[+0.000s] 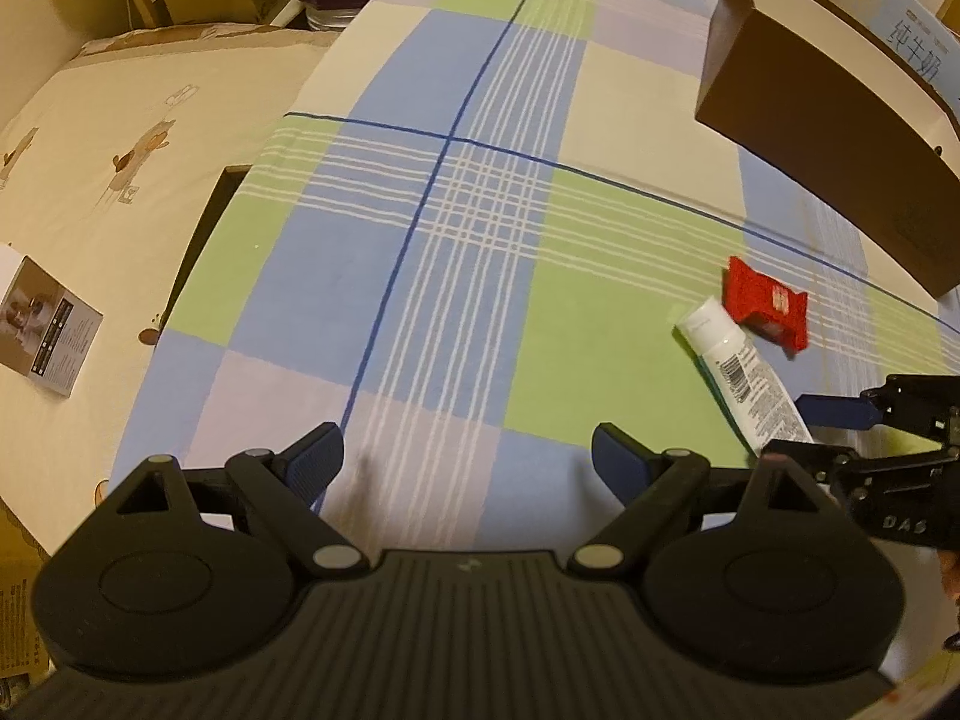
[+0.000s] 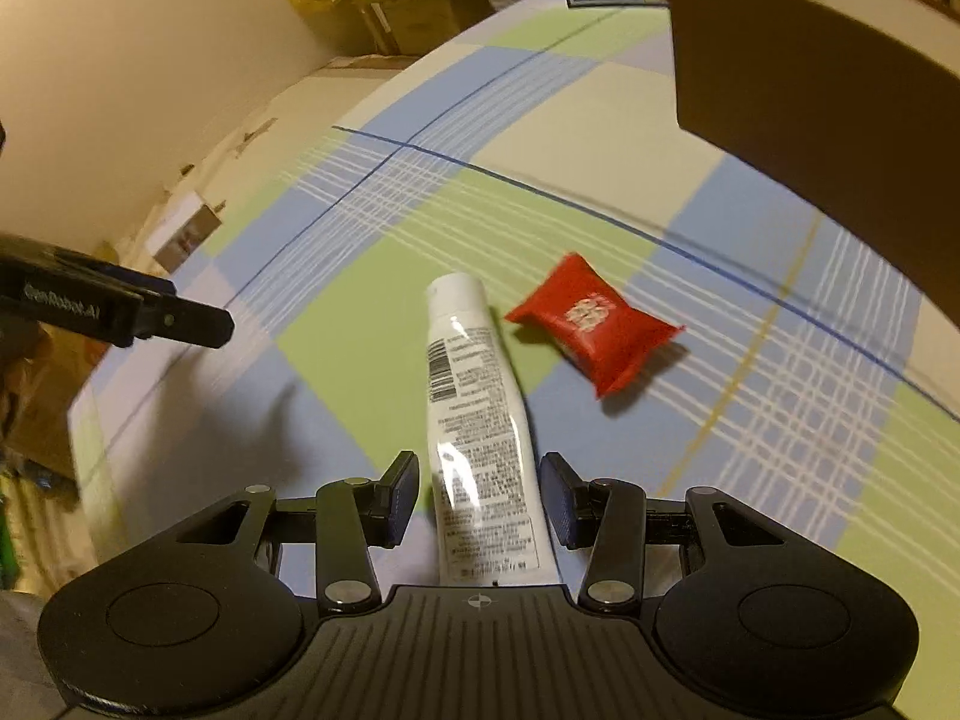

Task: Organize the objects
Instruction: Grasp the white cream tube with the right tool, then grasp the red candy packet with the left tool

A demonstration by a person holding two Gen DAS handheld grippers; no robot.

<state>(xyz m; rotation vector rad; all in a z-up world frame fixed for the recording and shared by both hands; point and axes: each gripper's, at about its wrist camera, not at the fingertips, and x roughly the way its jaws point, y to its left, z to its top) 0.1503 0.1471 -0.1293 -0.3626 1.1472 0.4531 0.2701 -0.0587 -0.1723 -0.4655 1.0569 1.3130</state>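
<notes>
**Right gripper straddles the tube, not yet closed on it**

On the left, the left gripper (image 1: pixel 467 456) hangs over bare plaid cloth (image 1: pixel 456 228), its jaws spread wide with nothing between them. It plays no part in this pick, and it looks best kept where it is, well clear of the items.

To its right, the white squeeze tube (image 2: pixel 474 420) lies flat on the cloth, cap end far, crimped end near. The right gripper (image 2: pixel 478 501) has a blue pad on either side of the tube's lower body. In the right wrist view a sliver of cloth shows between each pad and the tube, so the jaws look part-open and not pressing; whether either pad is brushing it I cannot tell.

To close well, I would keep the tube centred between the pads and squeeze across its flat width gently, since a soft tube will buckle. Lift straight up, so the cap does not sweep the red sachet (image 2: pixel 591 324) lying just right of the cap end.

Further right stands the brown cardboard box (image 2: pixel 828 96), probably the destination.

Writing: the left gripper's arm reads "GenRobot.AI"; the right gripper's body shows "DAS". The tube carries a barcode and fine print, too small to read. The sachet's white mark is blurred. A blue carton (image 1: pixel 918 42) at far right bears "纯牛奶".
</notes>
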